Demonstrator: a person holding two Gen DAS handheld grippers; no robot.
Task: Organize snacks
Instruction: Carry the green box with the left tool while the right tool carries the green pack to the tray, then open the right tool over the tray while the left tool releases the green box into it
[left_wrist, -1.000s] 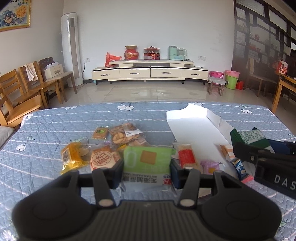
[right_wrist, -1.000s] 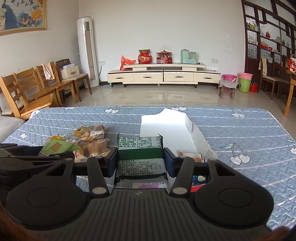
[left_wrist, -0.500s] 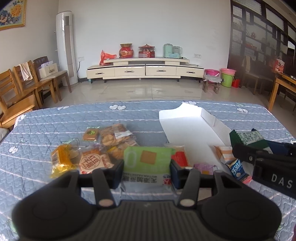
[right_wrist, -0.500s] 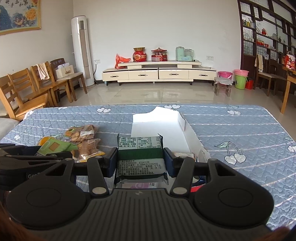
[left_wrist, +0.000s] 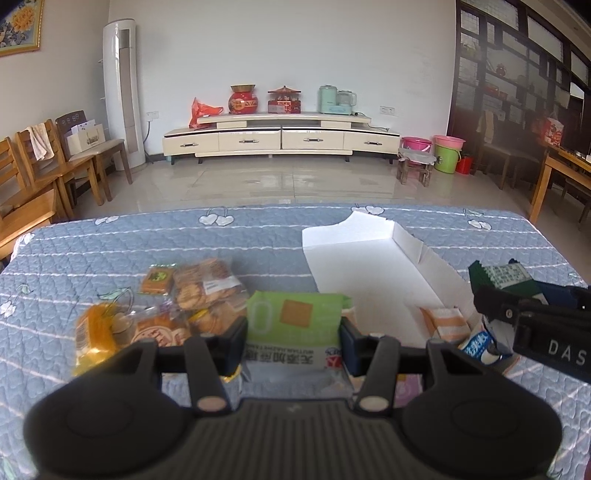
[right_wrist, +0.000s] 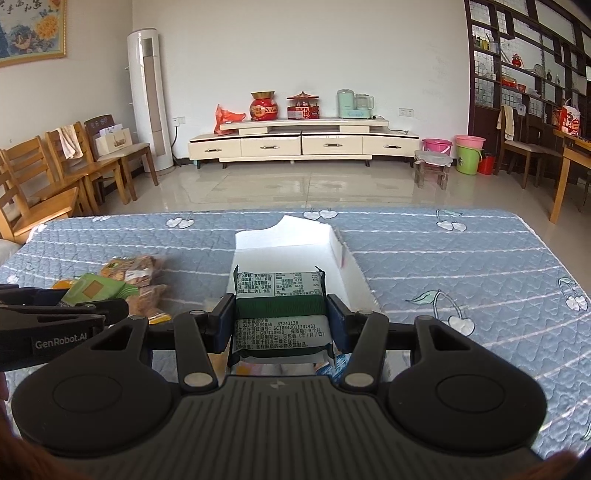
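My left gripper (left_wrist: 293, 343) is shut on a light green snack packet (left_wrist: 293, 319) with an orange cracker picture, held above the blue quilted table. My right gripper (right_wrist: 280, 326) is shut on a dark green snack packet (right_wrist: 280, 306) with white printed text, held just in front of the open white box (right_wrist: 291, 245). In the left wrist view the right gripper (left_wrist: 532, 314) sits at the far right with the dark green packet (left_wrist: 498, 275) and the white box (left_wrist: 369, 266) lies ahead. A pile of cookie bags (left_wrist: 207, 288) lies left of the left gripper.
An orange packet (left_wrist: 94, 328) and a small orange cracker packet (left_wrist: 158, 280) lie at the left. Inside the box's near end sit an orange-white packet (left_wrist: 445, 321) and a blue-white packet (left_wrist: 478, 341). Wooden chairs (left_wrist: 44, 173) stand beyond the table's left edge.
Both grippers have shifted across the table with their packets still held; the snack pile and white box now appear further left in the right wrist view. Jaws unchanged.
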